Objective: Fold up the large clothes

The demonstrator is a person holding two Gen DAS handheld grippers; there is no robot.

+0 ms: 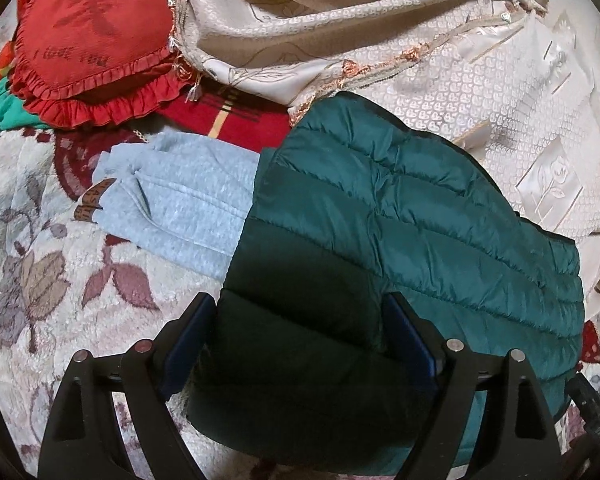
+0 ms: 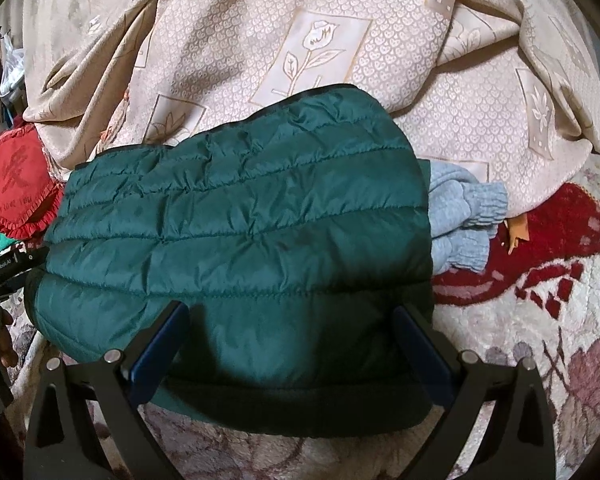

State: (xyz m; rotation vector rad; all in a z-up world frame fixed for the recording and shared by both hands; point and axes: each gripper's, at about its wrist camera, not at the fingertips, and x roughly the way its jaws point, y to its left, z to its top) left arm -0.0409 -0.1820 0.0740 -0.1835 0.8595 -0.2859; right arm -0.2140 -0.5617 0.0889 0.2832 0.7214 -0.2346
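Green quilted jacket (image 1: 380, 216) folded on floral blanket (image 1: 40, 240), one grey sweatshirt (image 1: 188, 204) beneath, both tongs, left (image 1: 300, 316) and right (image 2: 292, 320), spread wide, gripping nothing

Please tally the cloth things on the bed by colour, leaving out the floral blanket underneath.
Green: 1, quilted jacket
Grey: 1, sweatshirt
Red: 1, frilled cushion
Beige: 1, bedspread
Total: 4

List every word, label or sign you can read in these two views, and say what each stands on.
"I LOVE YOU": red frilled heart-shaped cushion, beneath a large woven character, unread.
"GenRobot.AI": black gripper body, left edge of right wrist view.
Brown patch on grey fleece garment: letters too blurred to read.
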